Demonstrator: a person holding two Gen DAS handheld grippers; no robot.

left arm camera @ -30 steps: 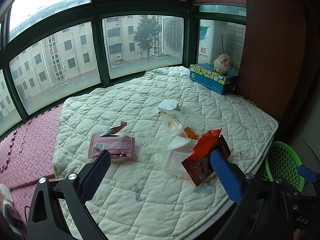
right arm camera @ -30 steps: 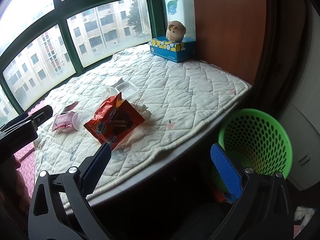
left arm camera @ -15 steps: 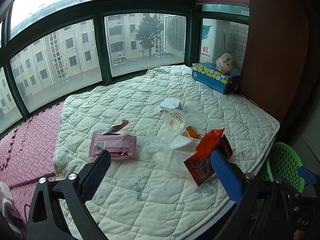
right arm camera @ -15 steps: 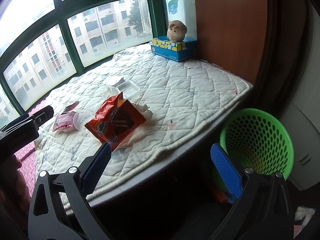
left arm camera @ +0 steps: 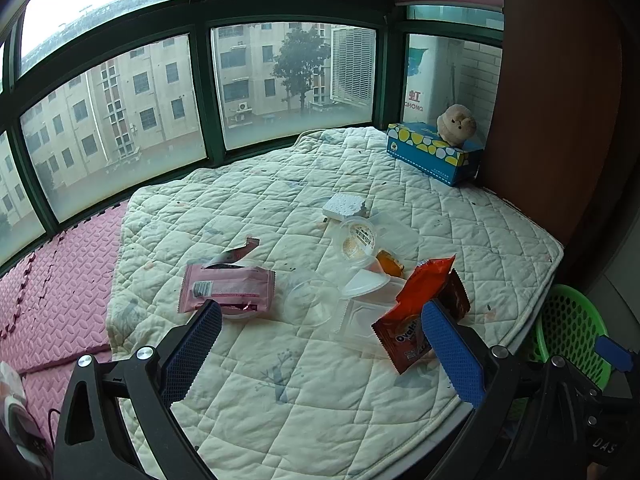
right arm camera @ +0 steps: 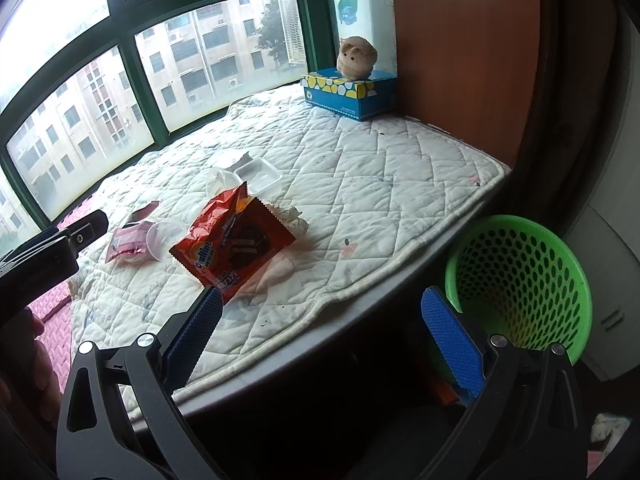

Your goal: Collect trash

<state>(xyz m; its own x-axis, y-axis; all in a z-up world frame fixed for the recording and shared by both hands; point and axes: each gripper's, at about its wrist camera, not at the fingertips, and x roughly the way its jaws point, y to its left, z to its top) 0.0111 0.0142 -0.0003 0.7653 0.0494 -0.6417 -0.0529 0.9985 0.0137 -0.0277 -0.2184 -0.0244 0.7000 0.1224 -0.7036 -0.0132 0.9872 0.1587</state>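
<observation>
Both grippers, left gripper (left arm camera: 320, 354) and right gripper (right arm camera: 320, 336), hang wide and empty near the quilt's edge. Nearest trash, the red wrapper (right arm camera: 234, 242), suits a pinch on its raised top, then the green basket (right arm camera: 520, 276) at right.

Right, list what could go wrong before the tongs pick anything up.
1. The red-orange Ovaltine snack wrapper stands propped and crinkled; one pad could tip it instead of gripping it.
2. The clear plastic cup lies against the white plastic tray; grabbing one may drag the other.
3. The green perforated plastic basket sits below the quilted mat's edge, so an early release could miss it.
</observation>
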